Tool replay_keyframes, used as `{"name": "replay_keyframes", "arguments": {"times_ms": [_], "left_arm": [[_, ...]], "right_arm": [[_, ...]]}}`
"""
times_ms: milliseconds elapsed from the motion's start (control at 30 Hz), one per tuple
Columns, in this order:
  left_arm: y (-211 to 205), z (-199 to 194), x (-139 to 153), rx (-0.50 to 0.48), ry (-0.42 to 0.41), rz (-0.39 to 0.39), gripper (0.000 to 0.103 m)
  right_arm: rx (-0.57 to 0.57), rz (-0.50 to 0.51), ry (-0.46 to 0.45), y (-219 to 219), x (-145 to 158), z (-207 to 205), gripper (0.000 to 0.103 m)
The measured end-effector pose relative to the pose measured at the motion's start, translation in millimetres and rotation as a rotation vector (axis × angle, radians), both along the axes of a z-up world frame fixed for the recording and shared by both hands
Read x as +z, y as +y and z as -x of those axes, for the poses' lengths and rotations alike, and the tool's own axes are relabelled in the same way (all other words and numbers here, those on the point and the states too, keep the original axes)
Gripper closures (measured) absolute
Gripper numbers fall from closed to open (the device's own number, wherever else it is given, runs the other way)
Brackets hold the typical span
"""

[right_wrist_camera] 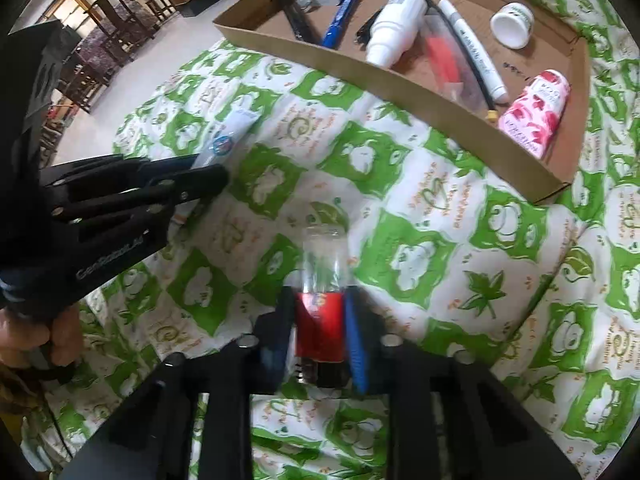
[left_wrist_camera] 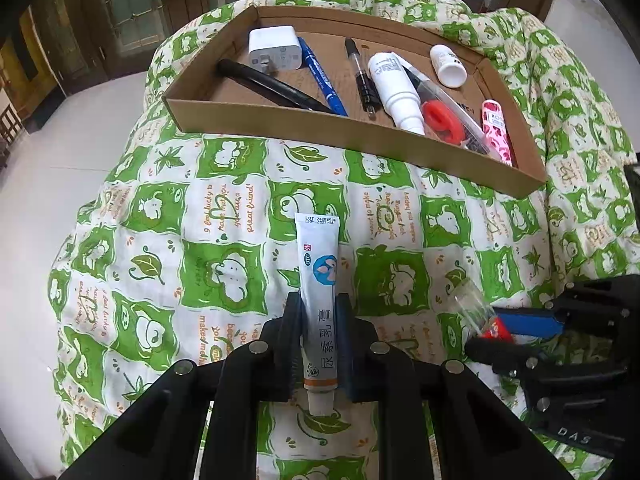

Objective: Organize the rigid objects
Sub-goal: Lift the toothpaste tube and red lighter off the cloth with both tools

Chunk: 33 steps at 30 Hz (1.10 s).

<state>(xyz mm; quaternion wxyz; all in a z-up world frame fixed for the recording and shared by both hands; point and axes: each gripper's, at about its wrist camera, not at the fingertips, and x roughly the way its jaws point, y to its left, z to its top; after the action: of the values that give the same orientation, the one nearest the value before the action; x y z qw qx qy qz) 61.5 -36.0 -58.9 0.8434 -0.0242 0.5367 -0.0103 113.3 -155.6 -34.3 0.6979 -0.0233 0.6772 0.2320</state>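
Observation:
My left gripper [left_wrist_camera: 319, 300] is shut on a white ointment tube [left_wrist_camera: 320, 276] with a blue emblem, cap end toward the camera, above the green patterned cloth. In the right wrist view the same left gripper [right_wrist_camera: 200, 172] holds that tube [right_wrist_camera: 230, 138] at the left. My right gripper [right_wrist_camera: 320, 300] is shut on a small stick with a red body and clear cap [right_wrist_camera: 322, 280]; the left wrist view shows this stick [left_wrist_camera: 486, 322] at the right edge. Behind both stands a shallow cardboard tray [left_wrist_camera: 360, 132] holding a white charger [left_wrist_camera: 274, 48], pens and small bottles.
The tray [right_wrist_camera: 400, 76] also holds a blue marker [left_wrist_camera: 322, 76], a white spray bottle [left_wrist_camera: 394, 88], a red item in a clear bag [left_wrist_camera: 442, 118] and a pink floral tube [right_wrist_camera: 536, 114]. A hand [right_wrist_camera: 48, 332] grips the left tool. White floor and wooden chairs [right_wrist_camera: 112, 24] lie beyond.

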Motion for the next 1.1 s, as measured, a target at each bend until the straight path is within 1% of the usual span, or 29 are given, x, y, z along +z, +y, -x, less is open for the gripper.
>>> {"name": "replay_keyframes", "arguments": {"times_ms": [67, 233, 333, 467, 600, 700, 833, 1100], "left_arm": [[1, 3, 0, 0.000, 0.000, -0.004, 0.087], [4, 2, -1, 0.013, 0.013, 0.018, 0.086], [2, 1, -2, 0.010, 0.012, 0.008, 0.086], [2, 1, -1, 0.006, 0.002, 0.006, 0.087], [7, 4, 2, 0.020, -0.009, 0.048, 0.087], [14, 5, 5, 0.037, -0.022, 0.095, 0.087], [18, 8, 8, 0.049, -0.033, 0.117, 0.087], [23, 12, 14, 0.072, -0.054, 0.144, 0.087]], "right_arm": [[-0.007, -0.004, -0.005, -1, 1, 0, 0.081], [-0.002, 0.003, -0.005, -2, 0, -1, 0.081], [0.006, 0.010, -0.008, 2, -2, -1, 0.081], [0.006, -0.004, -0.050, 7, 4, -1, 0.081], [-0.033, -0.085, -0.080, 2, 17, -6, 0.081], [-0.068, -0.122, -0.071, -5, 18, -9, 0.081], [-0.098, -0.131, -0.052, -9, 16, -12, 0.081], [-0.099, -0.133, -0.045, -12, 15, -12, 0.081]]}}
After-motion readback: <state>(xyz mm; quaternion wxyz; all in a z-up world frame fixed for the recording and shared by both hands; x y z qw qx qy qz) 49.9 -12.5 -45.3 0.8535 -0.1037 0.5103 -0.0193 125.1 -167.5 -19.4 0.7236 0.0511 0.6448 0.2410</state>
